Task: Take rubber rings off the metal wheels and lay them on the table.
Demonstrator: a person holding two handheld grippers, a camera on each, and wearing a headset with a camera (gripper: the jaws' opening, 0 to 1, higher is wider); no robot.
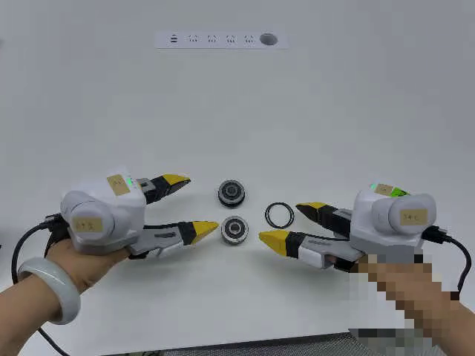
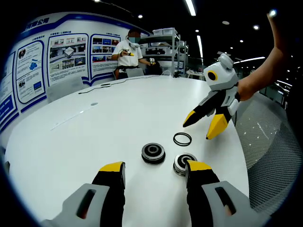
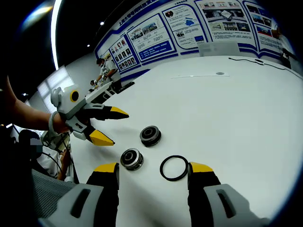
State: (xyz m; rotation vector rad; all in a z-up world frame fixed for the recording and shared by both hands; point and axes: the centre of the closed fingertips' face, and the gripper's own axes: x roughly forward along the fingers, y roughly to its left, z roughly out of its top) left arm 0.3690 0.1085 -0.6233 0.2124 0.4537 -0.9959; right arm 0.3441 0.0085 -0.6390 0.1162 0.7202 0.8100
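Over the white table (image 1: 237, 111), blue wall posters (image 2: 57, 52) behind, left tongs (image 1: 200, 202) and right tongs (image 1: 280, 221) gape wide, empty.

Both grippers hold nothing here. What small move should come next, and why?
Probably move the left gripper forward and close it on the far wheel to hold it: its rim looks black, so its ring seems to be on. The near wheel shows bare metal, and one rubber ring already lies on the table. The right gripper is open too.
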